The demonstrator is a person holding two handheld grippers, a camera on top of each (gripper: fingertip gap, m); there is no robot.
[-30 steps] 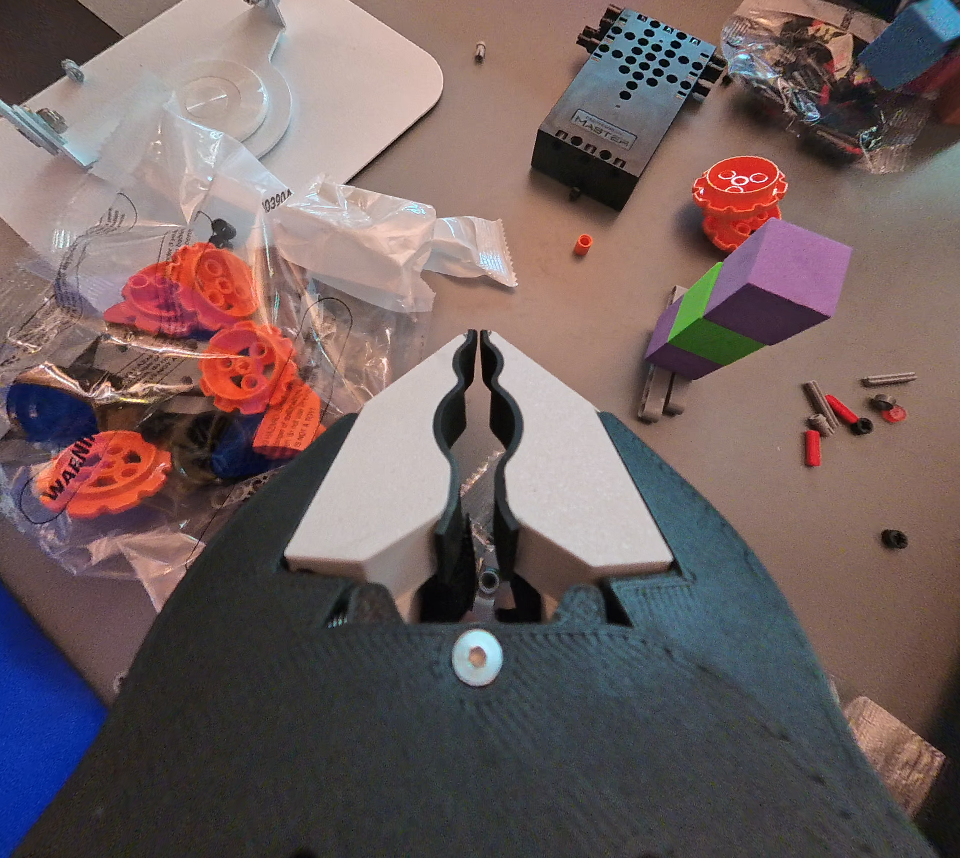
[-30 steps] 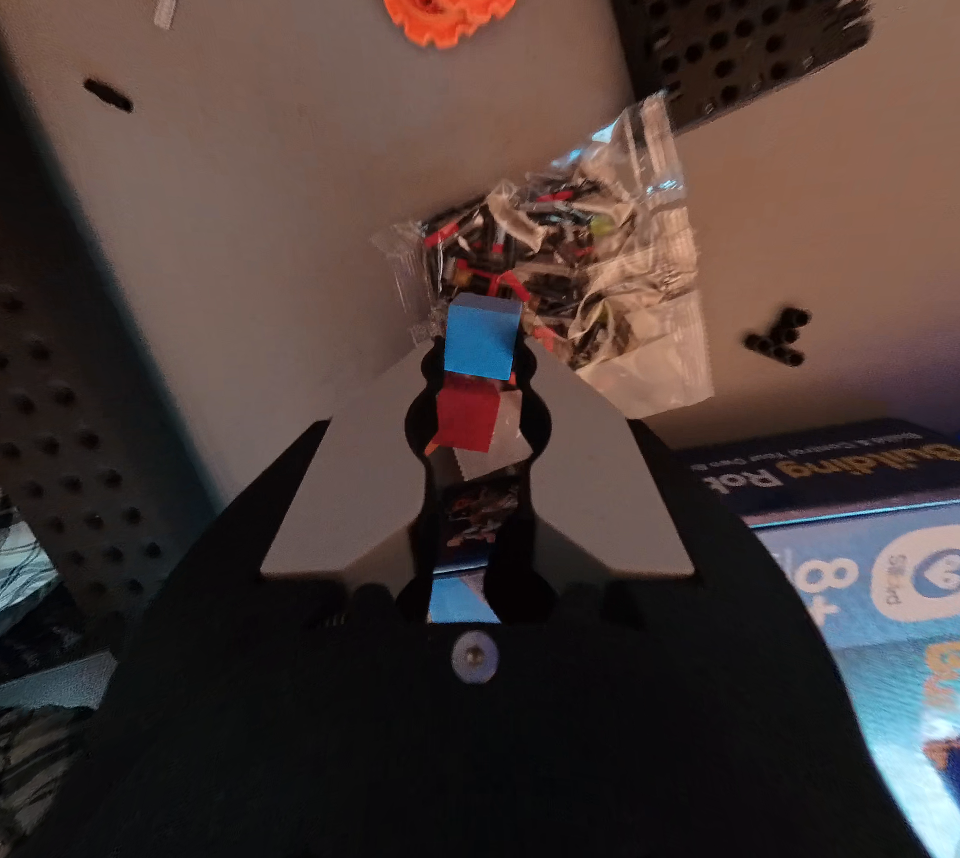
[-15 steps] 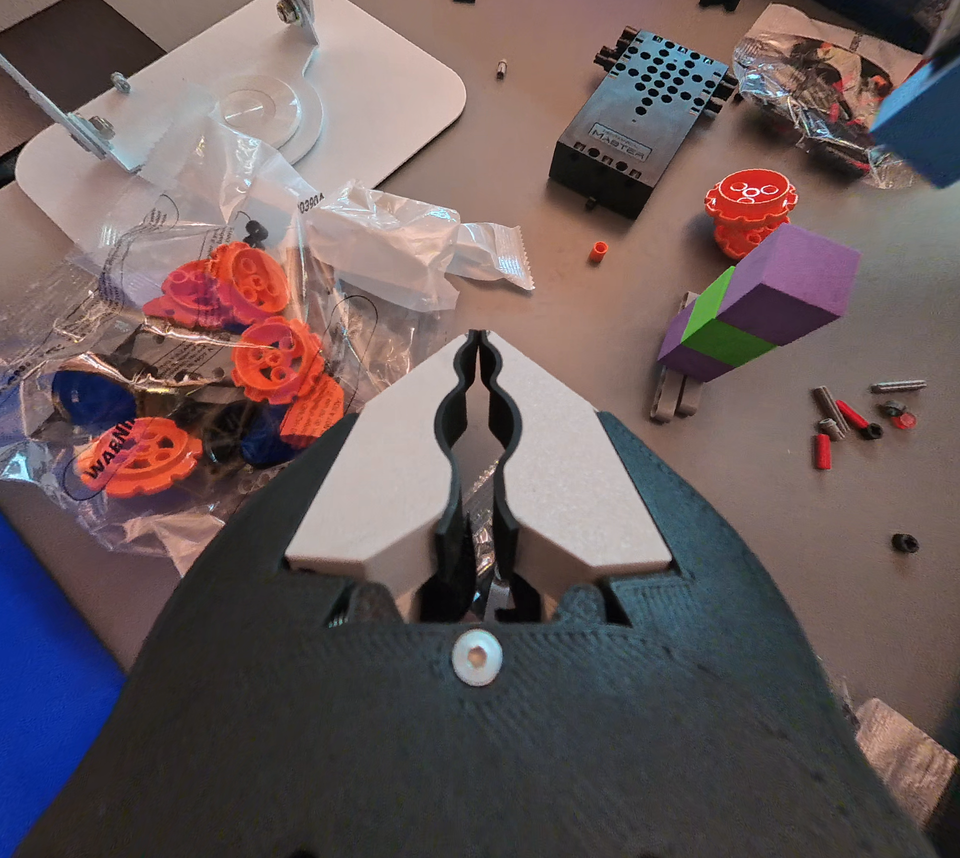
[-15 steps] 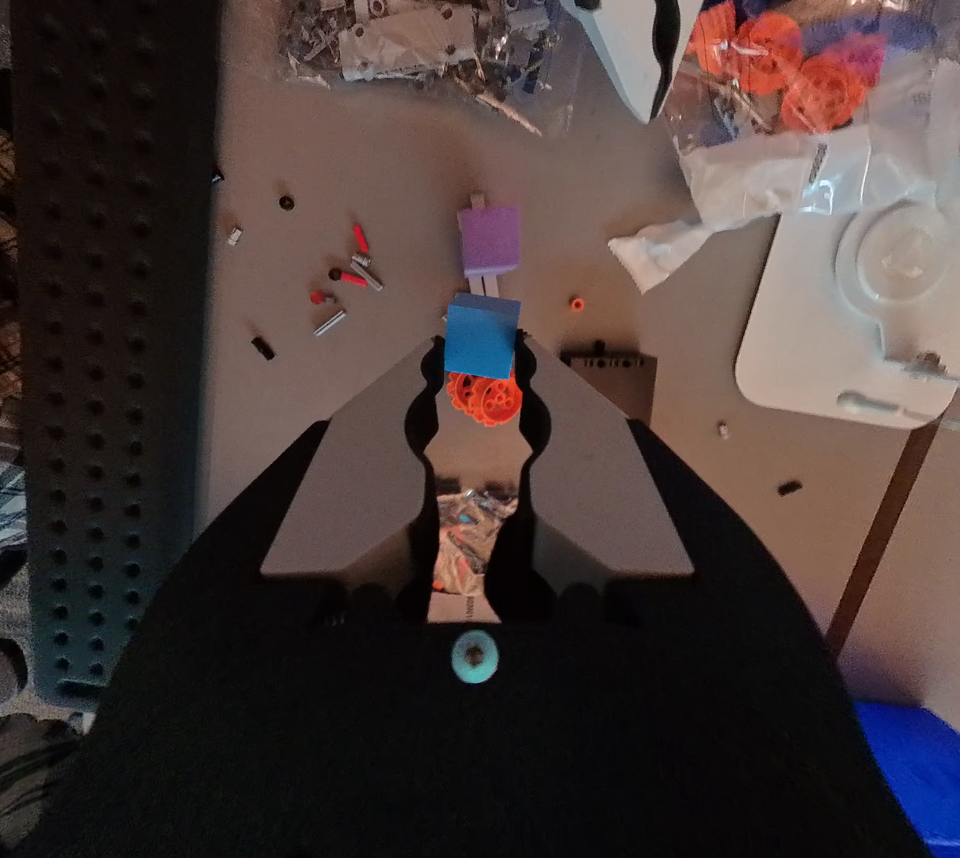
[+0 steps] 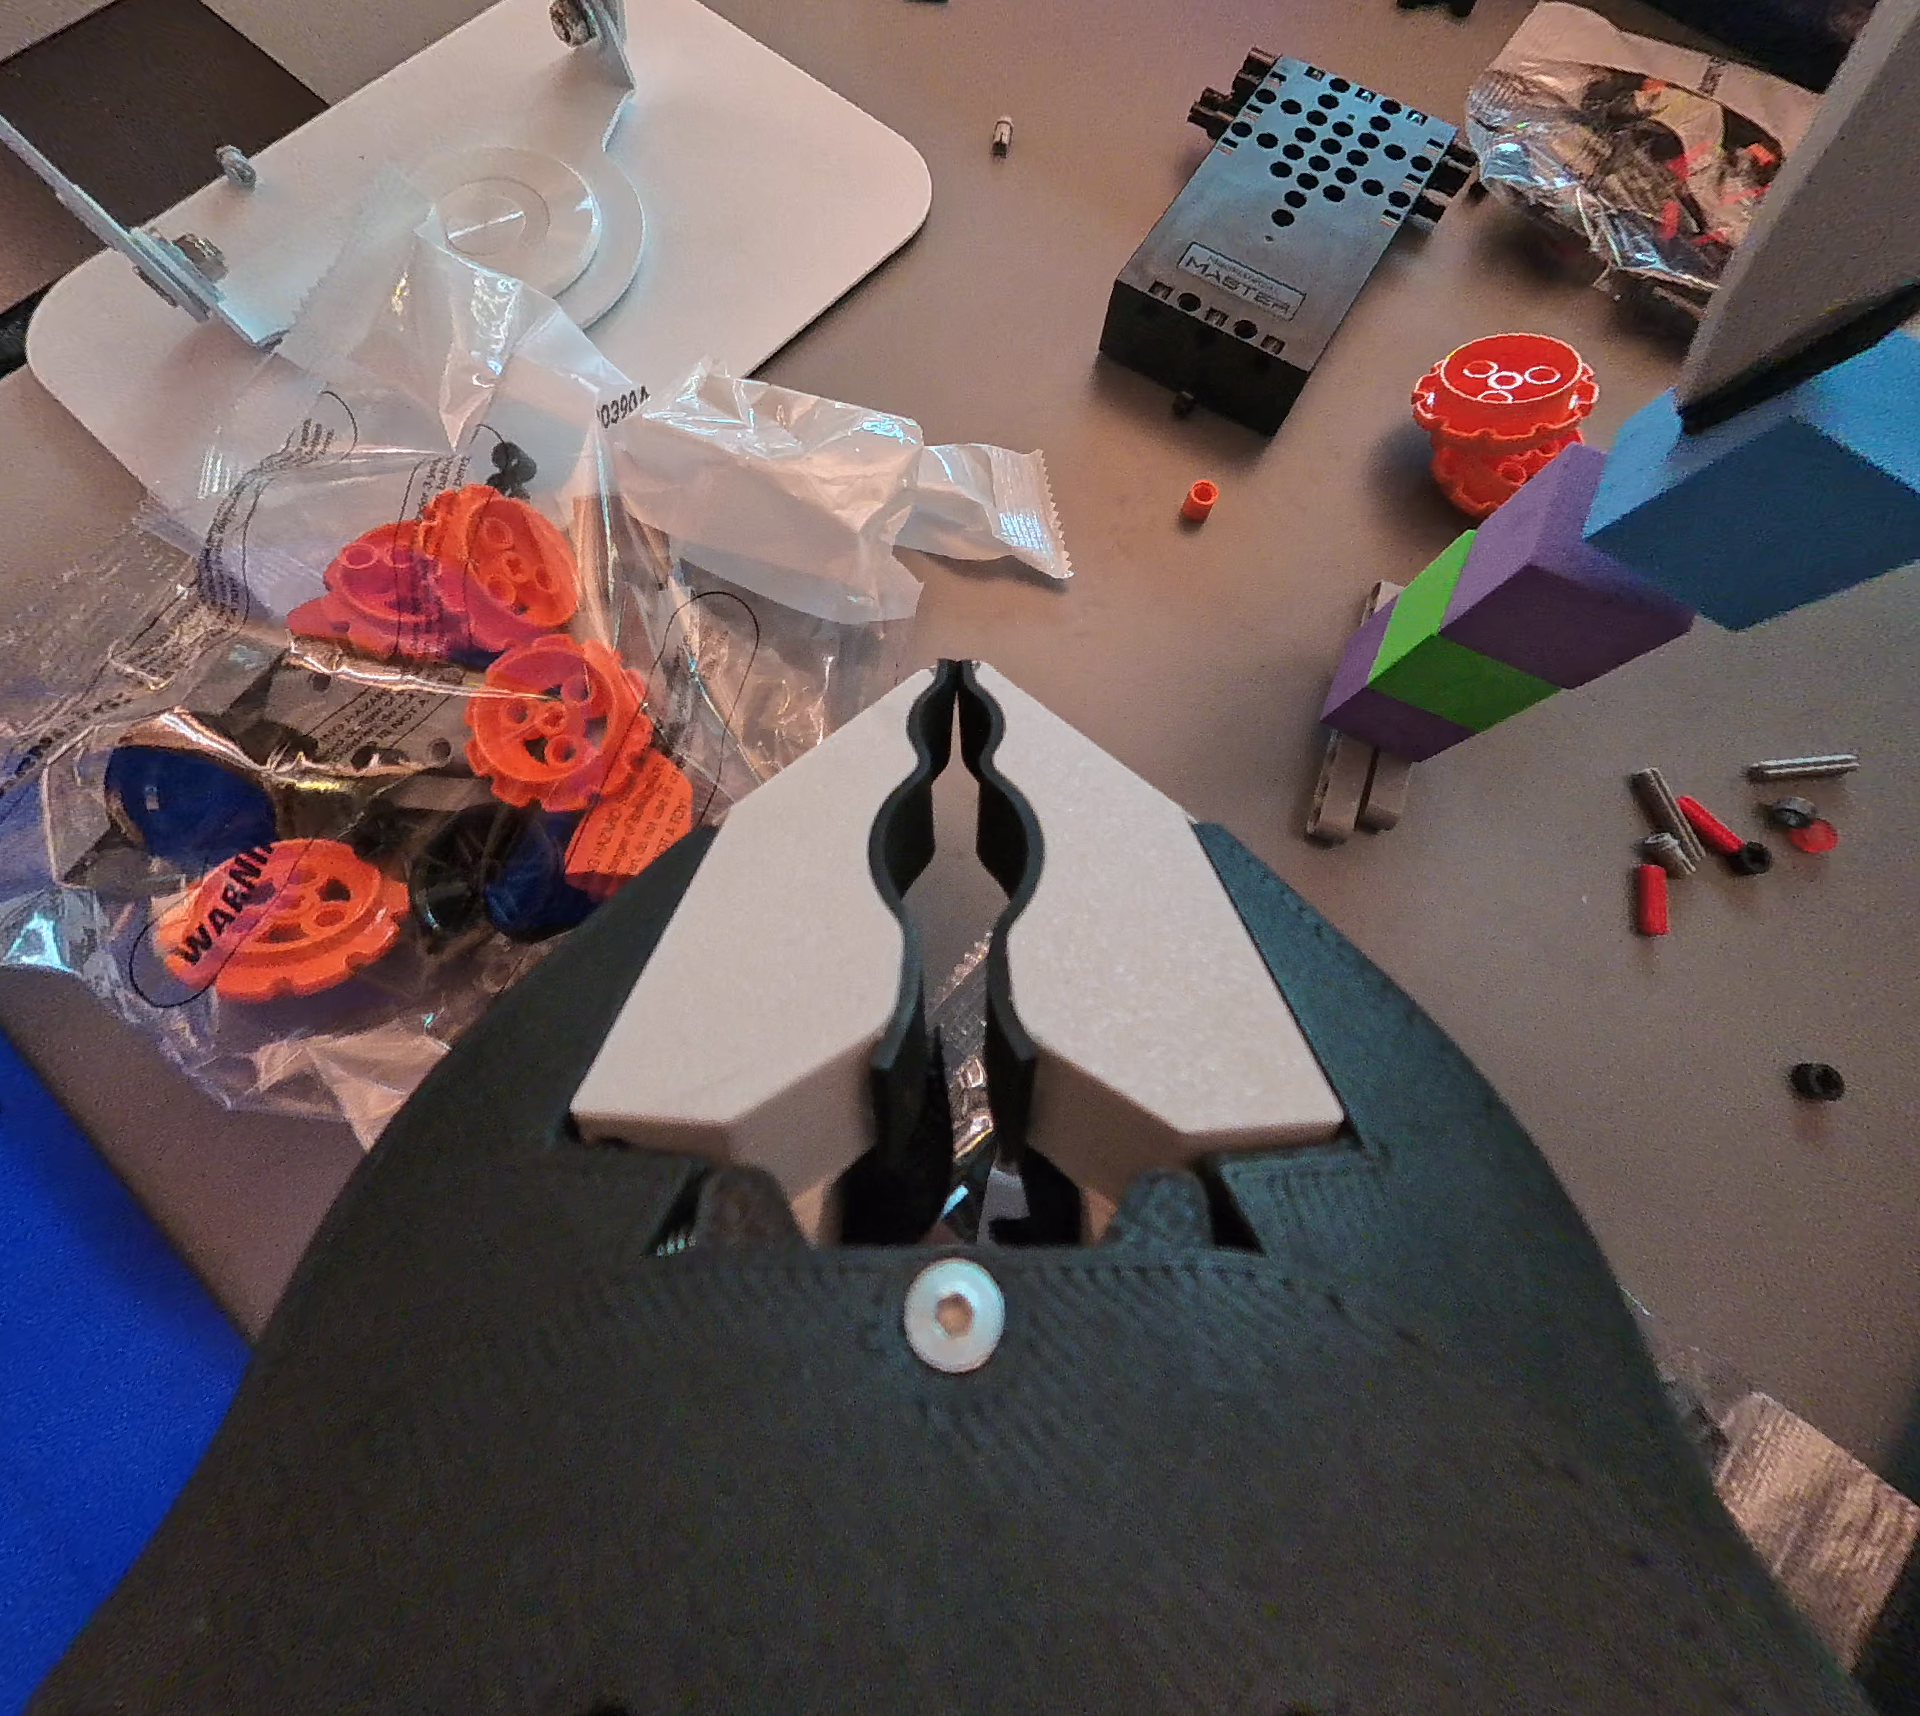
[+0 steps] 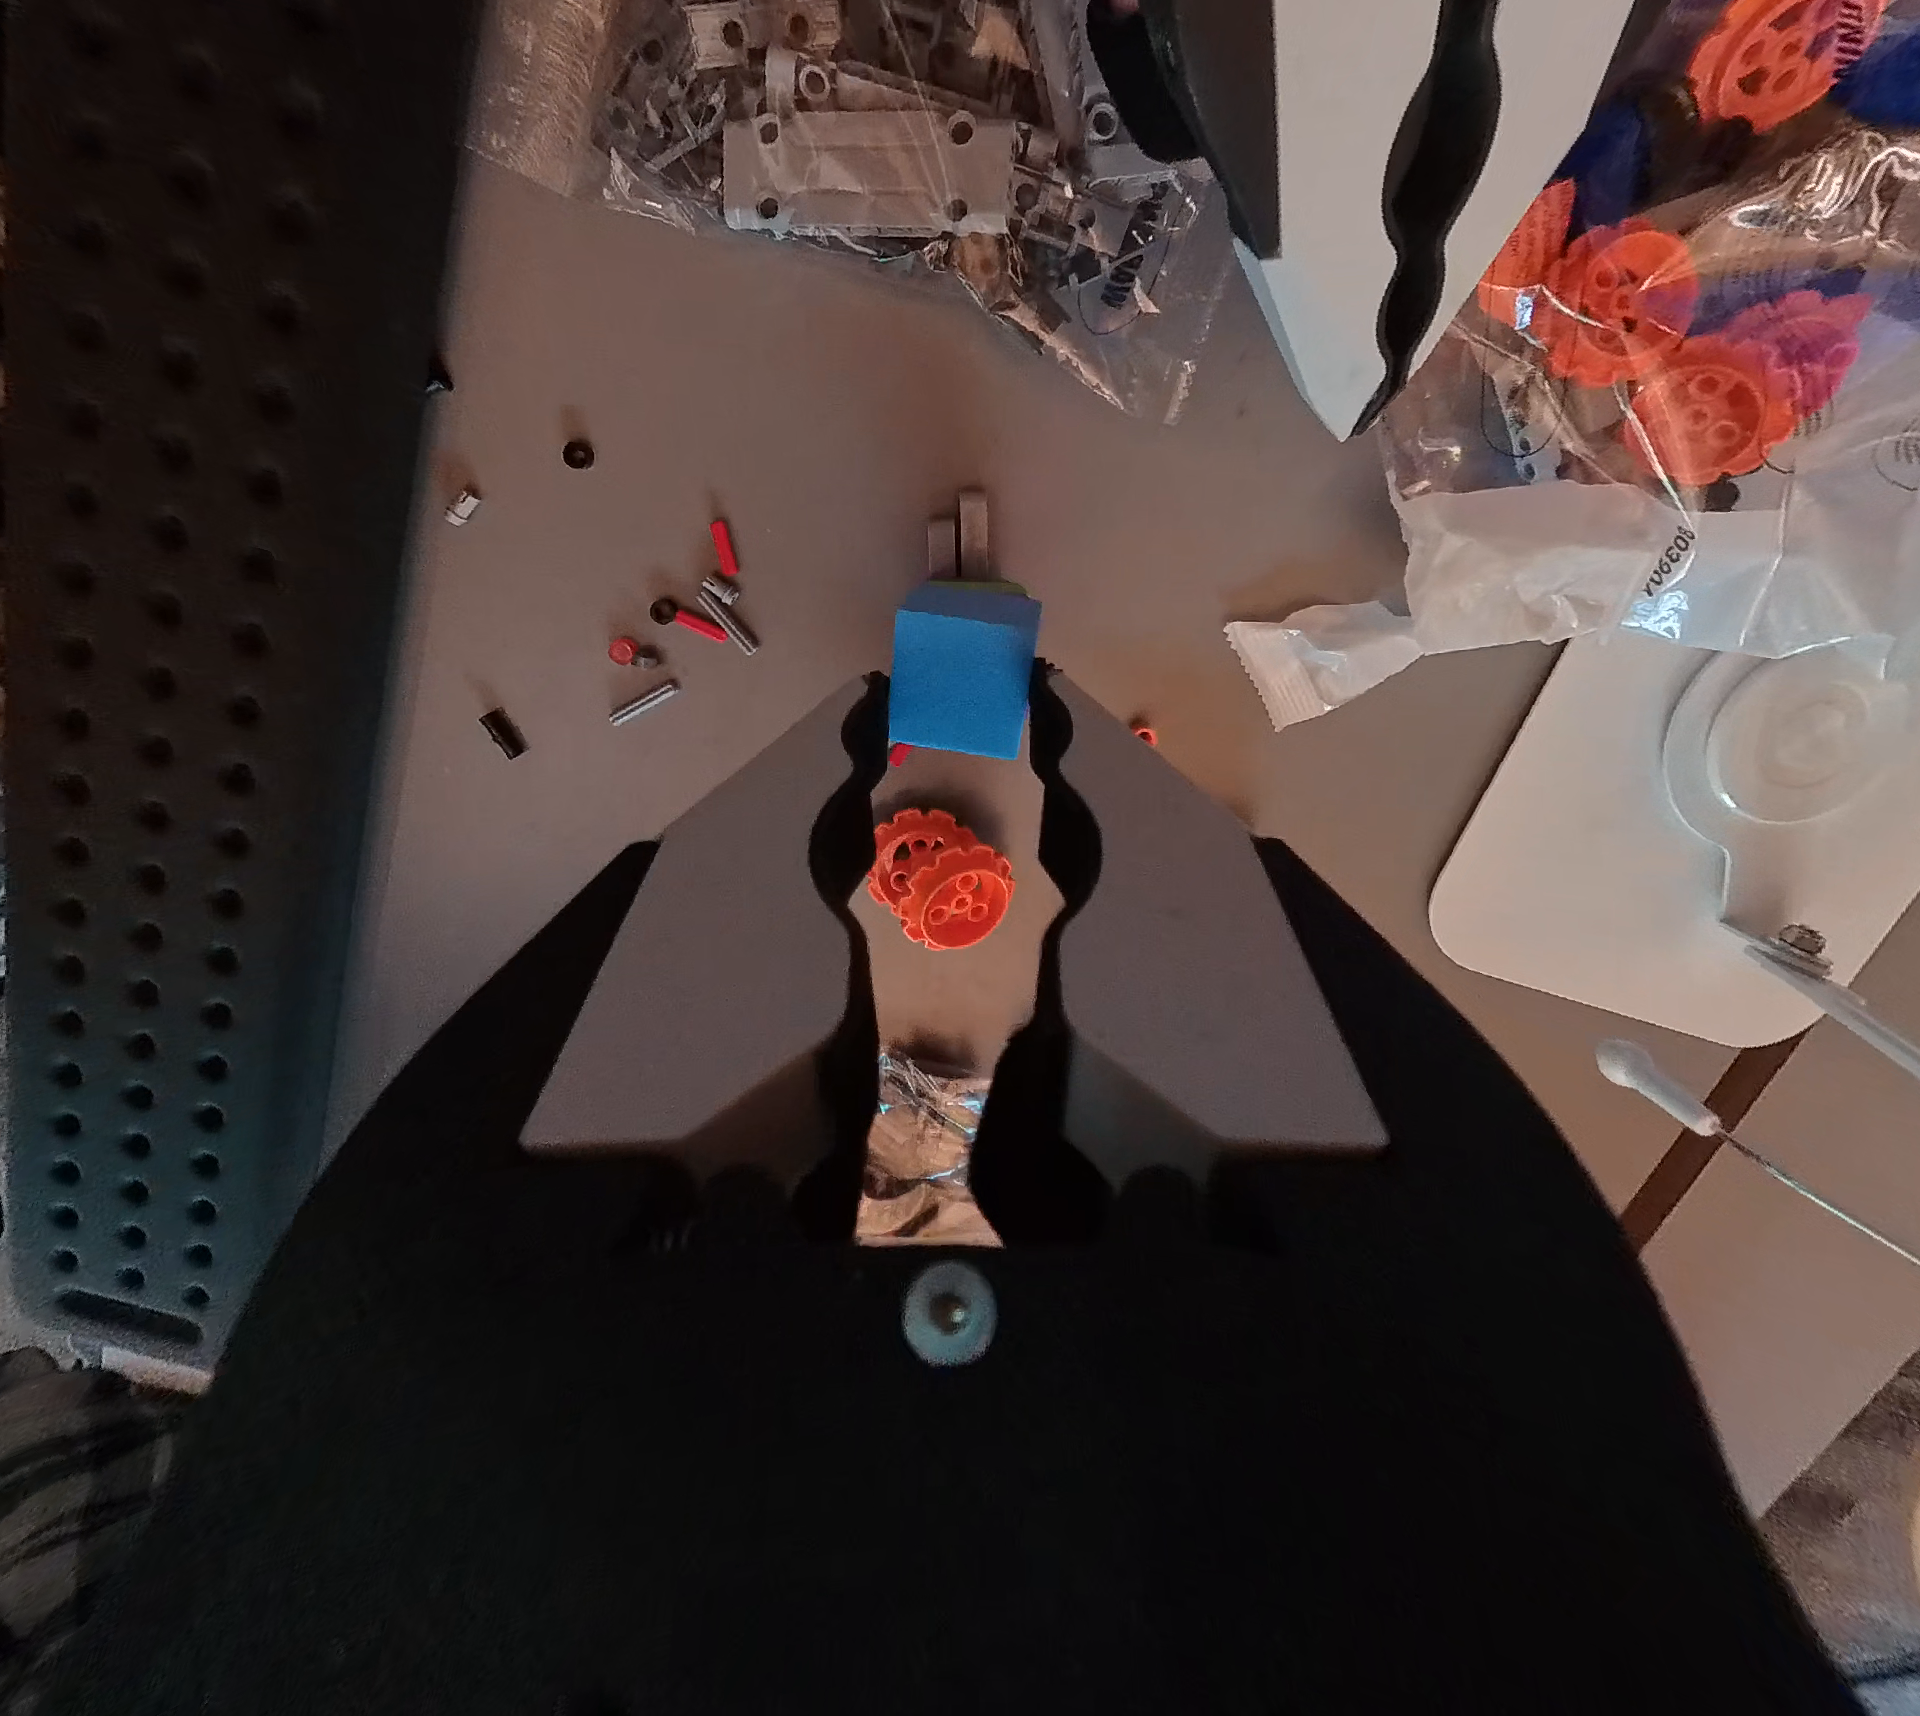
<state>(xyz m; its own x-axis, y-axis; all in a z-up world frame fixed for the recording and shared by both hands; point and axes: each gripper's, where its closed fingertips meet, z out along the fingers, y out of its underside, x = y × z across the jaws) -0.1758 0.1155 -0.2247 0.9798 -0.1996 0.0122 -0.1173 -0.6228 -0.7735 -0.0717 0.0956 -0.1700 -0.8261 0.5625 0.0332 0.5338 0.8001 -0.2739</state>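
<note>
Swung in over the stack (image 5: 1496, 638) since a second ago, bringing the blue cube (image 6: 961, 684) from beside the far bag of small parts (image 5: 1621, 201) to right above the purple top block; cannot tell whether touching or just clear. Pinches it at the tips of the right gripper (image 6: 956, 695), jaws spread only to cube width, black pads on two flat faces. Looks straight down the stack's long axis from there: purple, green, purple, upright on two grey beams (image 6: 958, 546), almost wholly hidden under the cube. Keeps the left gripper (image 5: 956, 677) all but shut and empty, tips about touching, hovering by the bag of orange gears (image 5: 416, 679), well left of the stack and so the farther of the two. Reads as matte foam, square-edged, for cube and blocks; hard toothed plastic for the gears; crinkly clear film for the bags; smooth grey for the table (image 5: 1195, 710)
</note>
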